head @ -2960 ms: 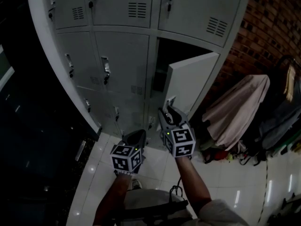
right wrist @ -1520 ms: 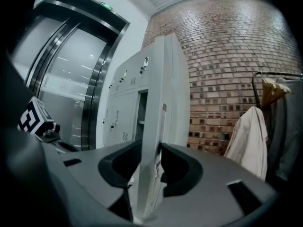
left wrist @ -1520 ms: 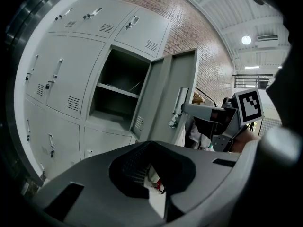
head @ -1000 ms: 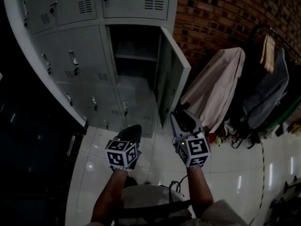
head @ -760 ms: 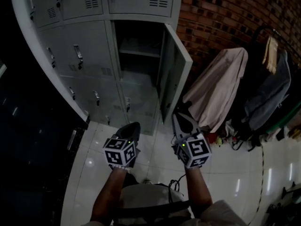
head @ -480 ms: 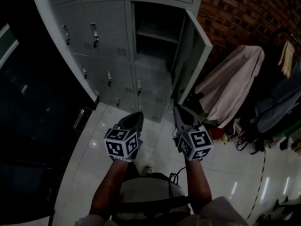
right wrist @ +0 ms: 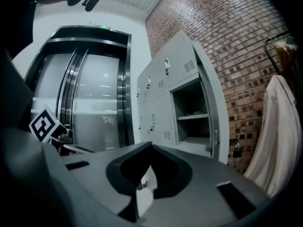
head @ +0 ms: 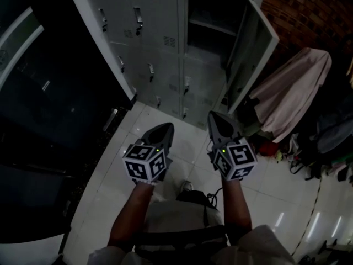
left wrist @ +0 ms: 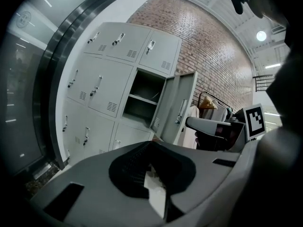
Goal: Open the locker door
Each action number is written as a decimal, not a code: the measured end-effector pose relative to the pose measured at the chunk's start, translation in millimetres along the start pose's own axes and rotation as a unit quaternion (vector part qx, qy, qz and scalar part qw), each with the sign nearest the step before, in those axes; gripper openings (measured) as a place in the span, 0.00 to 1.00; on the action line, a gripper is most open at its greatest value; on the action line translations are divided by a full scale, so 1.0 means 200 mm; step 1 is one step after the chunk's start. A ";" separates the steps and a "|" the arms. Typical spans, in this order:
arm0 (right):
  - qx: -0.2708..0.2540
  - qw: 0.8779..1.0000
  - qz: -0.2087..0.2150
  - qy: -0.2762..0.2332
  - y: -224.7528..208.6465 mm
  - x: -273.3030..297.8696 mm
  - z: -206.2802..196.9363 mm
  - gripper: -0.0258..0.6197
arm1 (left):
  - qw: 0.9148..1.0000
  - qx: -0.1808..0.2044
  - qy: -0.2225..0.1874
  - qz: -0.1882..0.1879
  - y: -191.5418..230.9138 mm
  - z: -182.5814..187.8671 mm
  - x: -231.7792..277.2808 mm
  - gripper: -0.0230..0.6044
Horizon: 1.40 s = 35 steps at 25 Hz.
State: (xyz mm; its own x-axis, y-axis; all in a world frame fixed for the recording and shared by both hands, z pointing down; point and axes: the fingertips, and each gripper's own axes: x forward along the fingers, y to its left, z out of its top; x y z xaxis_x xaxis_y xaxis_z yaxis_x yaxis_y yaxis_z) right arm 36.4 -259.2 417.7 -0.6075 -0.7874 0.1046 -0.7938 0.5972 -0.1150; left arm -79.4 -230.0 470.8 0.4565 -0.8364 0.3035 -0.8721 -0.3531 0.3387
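Left gripper (head: pixel 168 127) and right gripper (head: pixel 214 117) closed, empty — locker door (head: pixel 251 54) open, draped cloth (head: pixel 292 93) beside it

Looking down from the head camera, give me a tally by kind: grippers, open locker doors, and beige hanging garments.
grippers: 2, left gripper and right gripper
open locker door: 1
beige garment: 1
total: 4

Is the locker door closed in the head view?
No, the locker door stands swung wide open, showing the shelf inside.
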 end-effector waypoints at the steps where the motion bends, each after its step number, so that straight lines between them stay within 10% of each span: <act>1: 0.001 1.000 -0.001 0.002 0.03 -0.01 -0.01 0.04 | 1.000 0.000 -0.001 -0.003 0.00 0.00 -0.03 0.03; 20: 0.017 0.996 -0.069 0.059 0.88 -0.49 -0.30 0.04 | 0.997 -0.007 -0.005 -0.080 0.07 -0.25 -0.87 0.03; 35: 0.036 0.997 -0.059 0.036 0.77 -1.06 -0.27 0.04 | 0.996 -0.001 -0.028 -0.083 -0.44 -0.39 -1.01 0.03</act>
State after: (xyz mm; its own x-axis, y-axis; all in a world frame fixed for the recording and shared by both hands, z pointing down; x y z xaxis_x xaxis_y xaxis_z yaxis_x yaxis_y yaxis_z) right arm 41.5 8.7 430.6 -0.5117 -0.8373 0.1926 -0.8579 0.4856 -0.1678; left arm -80.4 2.5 448.2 0.5837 -0.7885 0.1939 -0.7853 -0.4874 0.3818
